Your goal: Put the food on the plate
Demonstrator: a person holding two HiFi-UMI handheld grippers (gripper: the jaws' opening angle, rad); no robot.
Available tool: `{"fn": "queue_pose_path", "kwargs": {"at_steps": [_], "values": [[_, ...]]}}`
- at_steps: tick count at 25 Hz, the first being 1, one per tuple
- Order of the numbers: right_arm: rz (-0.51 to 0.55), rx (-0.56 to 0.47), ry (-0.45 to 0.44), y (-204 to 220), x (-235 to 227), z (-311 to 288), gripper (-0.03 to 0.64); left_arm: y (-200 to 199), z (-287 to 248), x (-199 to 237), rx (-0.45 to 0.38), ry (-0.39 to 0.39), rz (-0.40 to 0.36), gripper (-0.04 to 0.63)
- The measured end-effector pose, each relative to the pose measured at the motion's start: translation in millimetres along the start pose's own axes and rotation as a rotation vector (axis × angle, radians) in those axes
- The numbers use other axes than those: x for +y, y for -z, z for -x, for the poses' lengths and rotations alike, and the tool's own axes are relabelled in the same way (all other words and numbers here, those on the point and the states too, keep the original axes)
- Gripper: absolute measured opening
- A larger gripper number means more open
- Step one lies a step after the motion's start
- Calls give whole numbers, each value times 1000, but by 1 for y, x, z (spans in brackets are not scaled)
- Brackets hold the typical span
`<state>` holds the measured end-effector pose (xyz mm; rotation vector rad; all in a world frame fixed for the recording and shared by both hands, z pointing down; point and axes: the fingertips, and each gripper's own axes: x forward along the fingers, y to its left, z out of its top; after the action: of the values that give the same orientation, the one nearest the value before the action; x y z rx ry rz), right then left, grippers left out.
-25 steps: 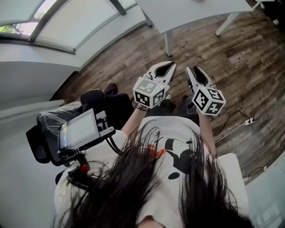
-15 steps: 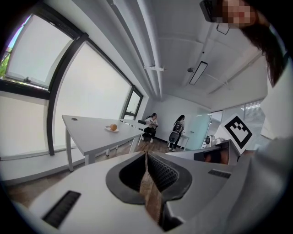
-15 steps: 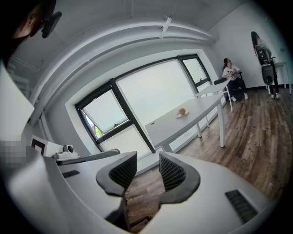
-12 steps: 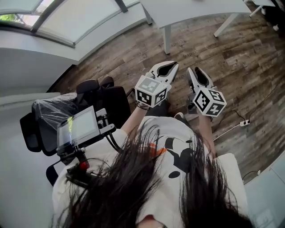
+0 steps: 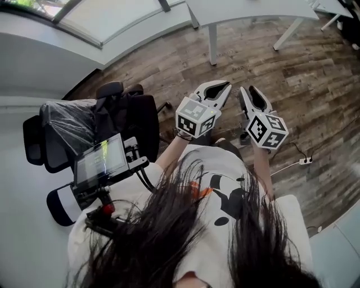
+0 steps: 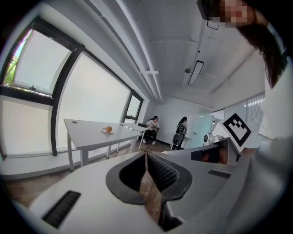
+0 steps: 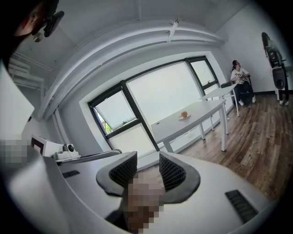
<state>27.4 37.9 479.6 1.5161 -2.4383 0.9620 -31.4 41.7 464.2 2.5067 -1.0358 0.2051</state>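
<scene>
A small orange-brown piece of food (image 6: 108, 129) lies on a little plate (image 6: 106, 132) on a long white table (image 6: 91, 132) far across the room. The right gripper view shows the same food (image 7: 184, 114) on that table (image 7: 197, 116). In the head view only the table's edge (image 5: 253, 8) shows, at the top. My left gripper (image 5: 227, 84) and right gripper (image 5: 245, 89) are held side by side in front of the chest, above the wooden floor. Both are shut with nothing in them, and both are far from the table. The left gripper (image 6: 146, 154) has its tips touching.
A black office chair (image 5: 121, 121) and a plastic-wrapped seat (image 5: 70, 132) stand at the left. A screen on a mount (image 5: 101, 162) hangs at the person's left side. A power strip with its cable (image 5: 306, 161) lies on the floor at the right. Two people (image 6: 153, 123) are at the far end.
The head view has shifted: the chairs and table have slid across the picture. Both grippers keep their place before the chest and stay shut.
</scene>
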Motion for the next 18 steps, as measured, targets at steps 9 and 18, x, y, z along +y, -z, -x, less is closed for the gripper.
{"fn": "queue_pose_path", "kwargs": {"at_steps": [9,18], "values": [[6,38,-12,4,-3,-7,158,2,-3,2,6,-14,-1,11],[16,35,-34,6,4,-17,158,4,0,10,22,-21,-32,11]]}}
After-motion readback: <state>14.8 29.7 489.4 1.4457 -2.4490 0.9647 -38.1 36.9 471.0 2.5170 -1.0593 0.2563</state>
